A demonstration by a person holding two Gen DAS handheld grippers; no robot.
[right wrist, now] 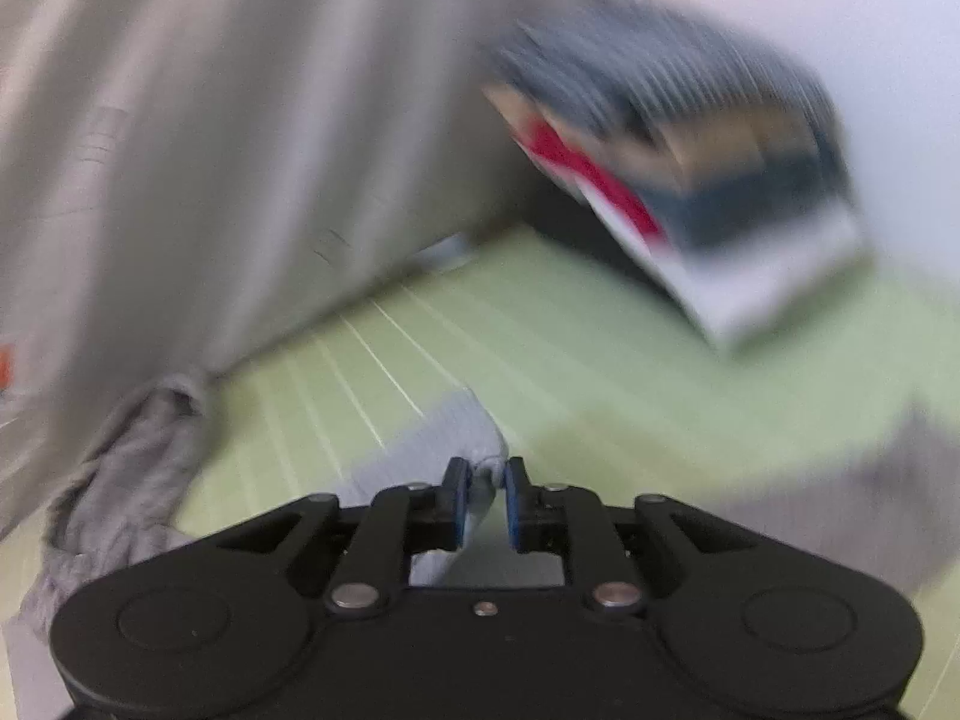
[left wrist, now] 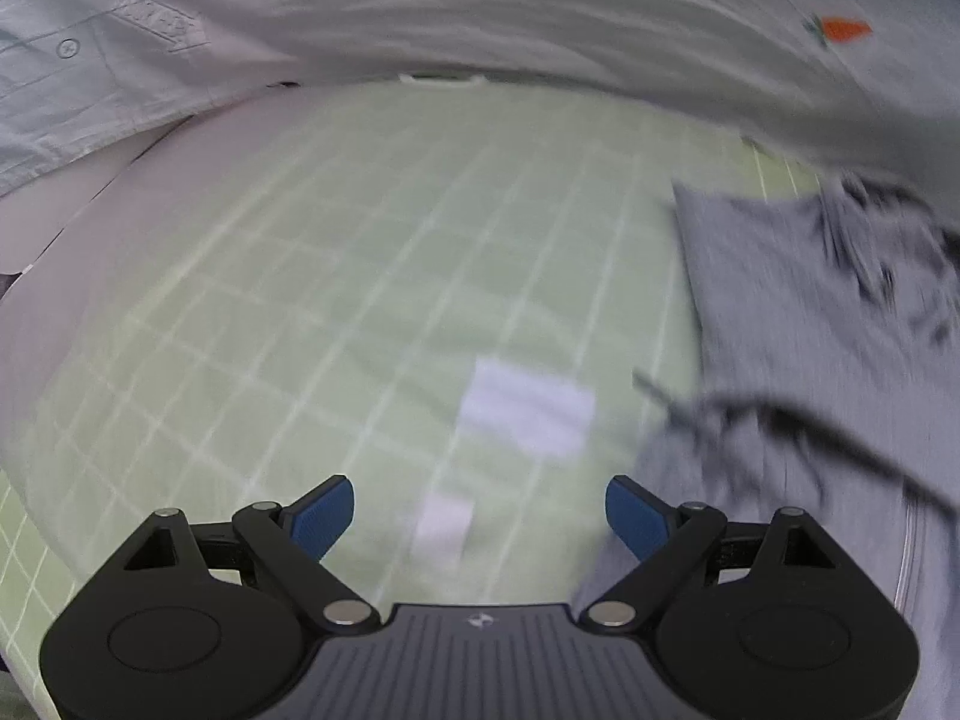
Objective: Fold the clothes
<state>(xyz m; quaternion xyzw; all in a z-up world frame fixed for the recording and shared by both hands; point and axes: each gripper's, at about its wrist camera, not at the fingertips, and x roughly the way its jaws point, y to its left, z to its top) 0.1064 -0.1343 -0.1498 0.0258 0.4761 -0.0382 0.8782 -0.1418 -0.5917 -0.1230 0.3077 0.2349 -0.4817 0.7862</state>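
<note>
The right gripper point(right wrist: 483, 483) pinches a corner of a grey garment point(right wrist: 444, 426) above the green mat point(right wrist: 600, 372), the rest trailing left. The left gripper point(left wrist: 480, 510) hangs spread and empty, the same grey cloth at its right. Loose and rumpled, it looks mid-fold; a striped stack point(right wrist: 678, 138) sits far right.

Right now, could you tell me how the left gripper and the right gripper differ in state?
The left gripper is wide open and empty above the green grid mat; the right gripper is nearly closed, pinching grey fabric. Both have blue pads on black fingers.
</note>
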